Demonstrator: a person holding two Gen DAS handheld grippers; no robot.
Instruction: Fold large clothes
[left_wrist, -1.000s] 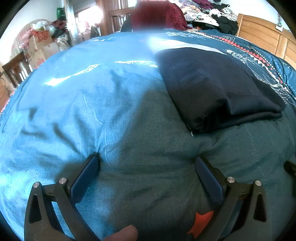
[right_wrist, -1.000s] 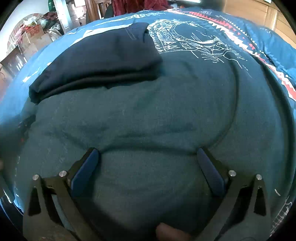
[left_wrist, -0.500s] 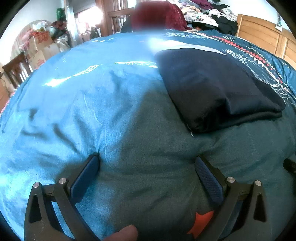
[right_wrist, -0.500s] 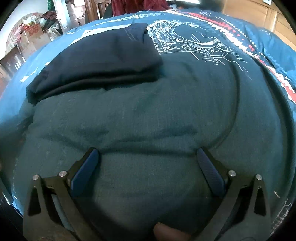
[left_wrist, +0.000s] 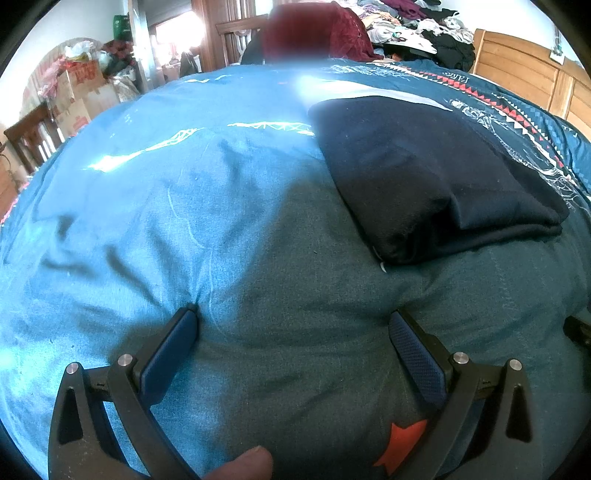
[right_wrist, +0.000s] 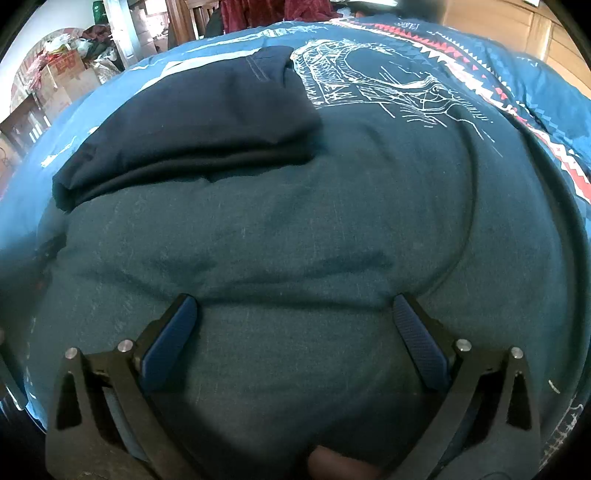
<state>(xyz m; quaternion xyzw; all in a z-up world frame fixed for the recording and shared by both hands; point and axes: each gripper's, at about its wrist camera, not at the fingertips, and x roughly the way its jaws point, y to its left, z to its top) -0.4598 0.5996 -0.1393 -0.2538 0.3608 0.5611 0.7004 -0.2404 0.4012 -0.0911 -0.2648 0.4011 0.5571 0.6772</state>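
Observation:
A dark navy garment (left_wrist: 424, 184) lies folded into a thick rectangle on the blue bedspread (left_wrist: 166, 206), up and to the right in the left wrist view. The same folded garment (right_wrist: 199, 125) lies at the upper left in the right wrist view. My left gripper (left_wrist: 293, 319) is open, its blue pads pressed into bare bedspread below and left of the garment. My right gripper (right_wrist: 295, 306) is also open, resting on the bedspread (right_wrist: 332, 240) well in front of the garment. Nothing is between either pair of fingers.
A pile of loose clothes (left_wrist: 417, 26) sits beyond the bed's far end, beside a wooden headboard (left_wrist: 524, 77). Cardboard boxes (left_wrist: 81, 92) and a wooden chair (left_wrist: 33, 140) stand at the left. A person in dark red (left_wrist: 314, 33) is behind the bed.
The right gripper has drifted slightly, so the garment sits a little higher and further left in its view. The left gripper has barely moved. Both stay open.

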